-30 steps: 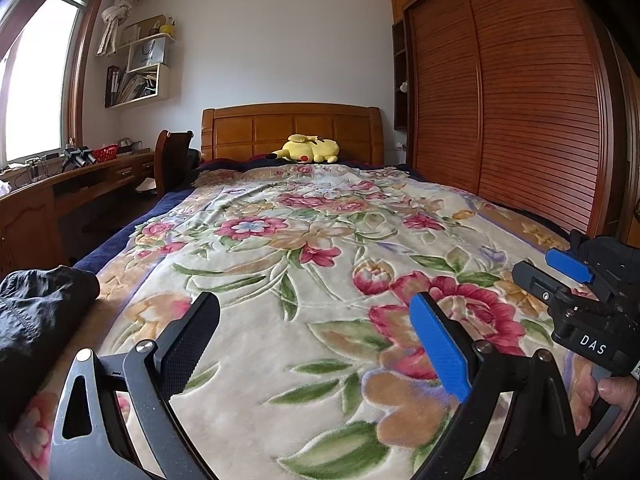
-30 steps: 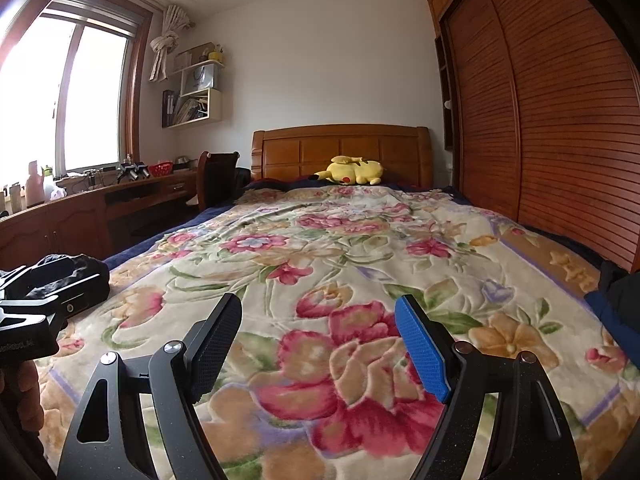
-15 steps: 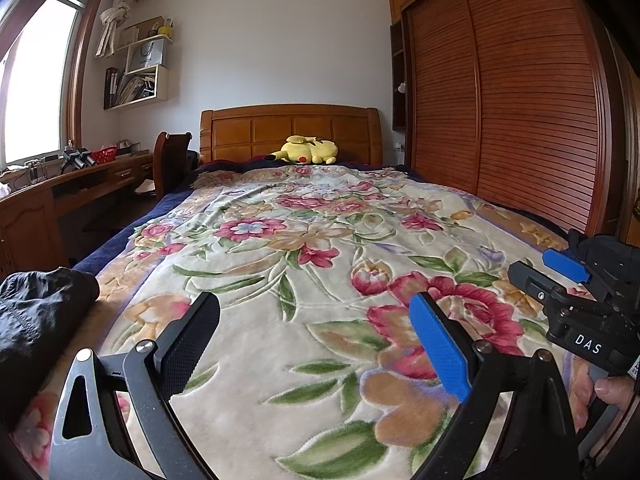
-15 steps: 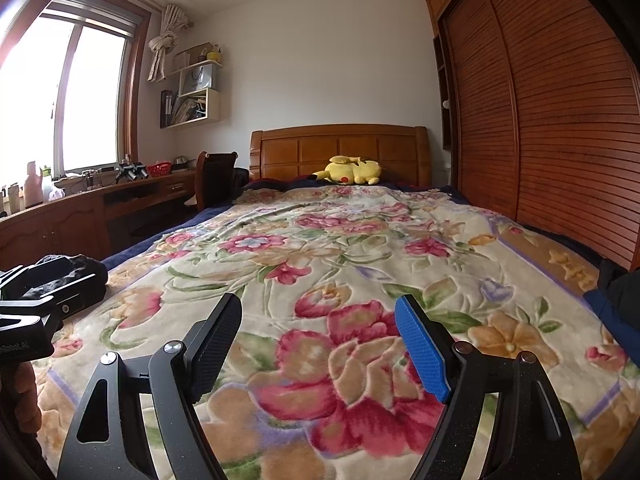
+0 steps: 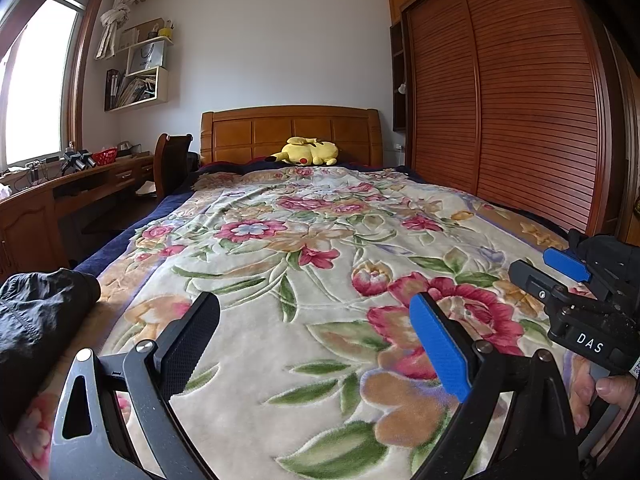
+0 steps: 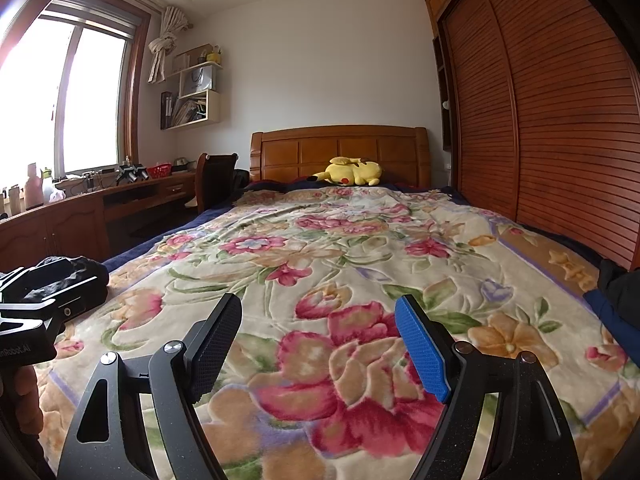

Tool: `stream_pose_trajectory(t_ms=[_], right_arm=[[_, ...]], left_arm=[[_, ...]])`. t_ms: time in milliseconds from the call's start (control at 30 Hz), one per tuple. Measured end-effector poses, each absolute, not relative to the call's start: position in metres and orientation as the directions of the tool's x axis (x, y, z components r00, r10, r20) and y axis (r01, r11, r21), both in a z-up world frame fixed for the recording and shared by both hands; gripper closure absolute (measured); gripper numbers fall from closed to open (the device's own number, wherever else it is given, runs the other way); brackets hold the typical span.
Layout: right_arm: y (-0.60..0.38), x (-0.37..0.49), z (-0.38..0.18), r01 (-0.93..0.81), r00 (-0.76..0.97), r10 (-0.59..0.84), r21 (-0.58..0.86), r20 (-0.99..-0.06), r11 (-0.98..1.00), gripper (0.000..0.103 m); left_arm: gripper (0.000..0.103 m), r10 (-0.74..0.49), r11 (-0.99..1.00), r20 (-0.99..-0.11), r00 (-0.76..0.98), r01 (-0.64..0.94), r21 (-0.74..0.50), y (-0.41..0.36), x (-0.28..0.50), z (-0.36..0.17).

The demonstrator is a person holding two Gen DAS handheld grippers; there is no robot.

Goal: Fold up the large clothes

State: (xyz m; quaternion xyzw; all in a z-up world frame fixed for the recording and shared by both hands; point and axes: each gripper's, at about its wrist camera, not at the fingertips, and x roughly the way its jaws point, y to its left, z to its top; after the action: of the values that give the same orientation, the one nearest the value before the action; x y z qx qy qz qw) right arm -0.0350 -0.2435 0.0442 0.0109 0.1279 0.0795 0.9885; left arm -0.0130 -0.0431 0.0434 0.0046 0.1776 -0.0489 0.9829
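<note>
A crumpled black garment (image 5: 38, 312) lies on the near left corner of the bed; it also shows in the right wrist view (image 6: 78, 270), partly behind the left gripper's body. A dark garment (image 6: 620, 300) lies at the bed's near right edge. My left gripper (image 5: 316, 336) is open and empty above the floral blanket (image 5: 304, 248), right of the black garment. My right gripper (image 6: 320, 332) is open and empty above the blanket (image 6: 340, 248). Its body shows at the right in the left wrist view (image 5: 580, 300).
A yellow plush toy (image 5: 308, 151) lies by the wooden headboard (image 5: 292, 128). A slatted wooden wardrobe (image 5: 512, 112) runs along the right side. A desk (image 5: 60, 196) and a chair (image 5: 172, 160) stand at the left under the window.
Both grippers have held almost still and stayed open. The right gripper's body has drifted slightly left in the left wrist view.
</note>
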Motion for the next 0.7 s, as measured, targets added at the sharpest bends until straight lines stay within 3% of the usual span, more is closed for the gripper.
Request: stream_pose_trajectory(t_ms=[700], right_arm=[[-0.244, -0.0341, 0.0438, -0.161, 0.955, 0.167, 0.043, -0.245, 0.986, 0.022]], left_arm=[[0.007, -0.092, 0.995, -0.346, 0.934, 0.096, -0.006, -0.0409, -0.0137, 0.0443]])
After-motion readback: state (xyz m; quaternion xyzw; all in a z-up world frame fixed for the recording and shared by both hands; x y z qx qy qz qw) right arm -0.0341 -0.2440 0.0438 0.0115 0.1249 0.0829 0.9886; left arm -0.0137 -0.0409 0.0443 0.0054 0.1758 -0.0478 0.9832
